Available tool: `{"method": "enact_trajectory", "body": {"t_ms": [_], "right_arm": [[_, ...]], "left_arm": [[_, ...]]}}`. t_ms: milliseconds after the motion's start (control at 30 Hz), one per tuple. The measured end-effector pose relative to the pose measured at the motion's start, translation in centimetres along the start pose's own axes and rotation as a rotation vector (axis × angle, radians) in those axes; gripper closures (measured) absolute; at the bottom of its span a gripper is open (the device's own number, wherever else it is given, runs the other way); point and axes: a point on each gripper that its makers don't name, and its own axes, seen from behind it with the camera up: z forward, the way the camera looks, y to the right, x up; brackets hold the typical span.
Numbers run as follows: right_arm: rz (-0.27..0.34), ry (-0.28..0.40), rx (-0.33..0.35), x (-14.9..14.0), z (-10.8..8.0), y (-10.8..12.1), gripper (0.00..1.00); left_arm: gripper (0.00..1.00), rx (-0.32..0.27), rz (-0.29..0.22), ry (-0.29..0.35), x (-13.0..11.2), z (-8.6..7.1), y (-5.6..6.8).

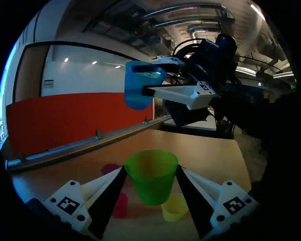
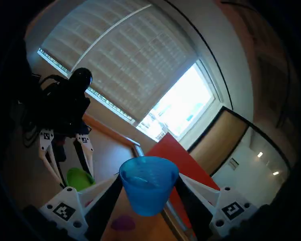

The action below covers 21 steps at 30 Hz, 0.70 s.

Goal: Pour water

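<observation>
A green cup (image 1: 151,180) stands upright between the black pads of my left gripper (image 1: 151,170), which is shut on it just above the wooden table (image 1: 206,148). Higher up and farther off, a blue cup (image 1: 140,86) hangs in the air, slightly tilted, clamped by the right gripper (image 1: 148,78). In the right gripper view that blue cup (image 2: 148,190) sits between the fingers of my right gripper (image 2: 148,180), with a liquid surface glinting inside. Lower left there, the left gripper (image 2: 77,178) holds the green cup (image 2: 80,178).
Two pink cups (image 1: 120,205) and a yellow cup (image 1: 174,207) lie on the table under the green cup. A red wall panel (image 1: 70,116) with a rail runs along the table's far edge. A dark sleeve (image 1: 263,116) is behind the right gripper. A bright window (image 2: 178,108) shows.
</observation>
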Motion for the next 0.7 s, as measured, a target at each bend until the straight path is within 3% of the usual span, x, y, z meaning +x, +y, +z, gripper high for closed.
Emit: {"method": "enact_trajectory", "body": {"t_ms": [700], "right_arm": [[-0.171, -0.028, -0.03, 0.0, 1.2, 1.4, 0.09]], "left_arm": [[0.12, -0.019, -0.005, 0.037, 0.7, 0.4, 1.0]]}}
